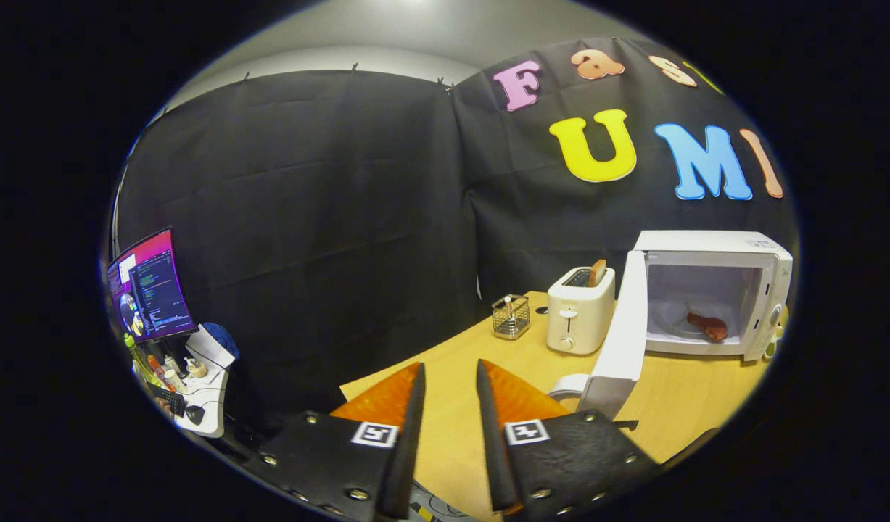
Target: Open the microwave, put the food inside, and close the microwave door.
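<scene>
Microwave (713, 290) open; gripper (450, 377) empty, apart.

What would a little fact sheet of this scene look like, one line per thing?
microwave: on the wooden table, door swung open
food: reddish piece lying inside the microwave
toaster: beside the microwave, a slice standing in one slot
wire basket: beside the toaster, on its far side from the microwave
gripper: fingers apart, holding nothing, table between them
task stage: food is in, door not yet closed
</scene>
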`<state>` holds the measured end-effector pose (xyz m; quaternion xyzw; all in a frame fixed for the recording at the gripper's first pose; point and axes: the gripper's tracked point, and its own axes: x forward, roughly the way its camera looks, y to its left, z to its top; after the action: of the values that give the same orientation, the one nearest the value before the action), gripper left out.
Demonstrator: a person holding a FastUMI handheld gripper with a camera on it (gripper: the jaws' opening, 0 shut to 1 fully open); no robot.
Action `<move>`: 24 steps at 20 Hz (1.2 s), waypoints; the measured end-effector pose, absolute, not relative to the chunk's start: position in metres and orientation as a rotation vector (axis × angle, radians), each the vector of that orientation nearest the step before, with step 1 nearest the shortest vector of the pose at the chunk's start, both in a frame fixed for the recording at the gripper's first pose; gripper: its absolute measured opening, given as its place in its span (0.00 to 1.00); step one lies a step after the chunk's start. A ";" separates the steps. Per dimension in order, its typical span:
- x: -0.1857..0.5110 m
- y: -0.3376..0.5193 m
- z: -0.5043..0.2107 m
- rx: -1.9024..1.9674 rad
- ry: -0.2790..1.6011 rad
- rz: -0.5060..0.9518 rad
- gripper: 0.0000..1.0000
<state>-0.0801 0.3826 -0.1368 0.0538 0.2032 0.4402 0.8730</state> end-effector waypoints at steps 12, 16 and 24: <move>-0.048 0.327 -0.180 0.077 0.528 0.858 0.00; -0.028 0.296 -0.180 0.081 0.525 0.791 0.00; 0.036 0.206 -0.198 0.118 0.575 0.577 0.01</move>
<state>0.0355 0.2063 -0.1980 0.0573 0.2793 0.2805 0.9165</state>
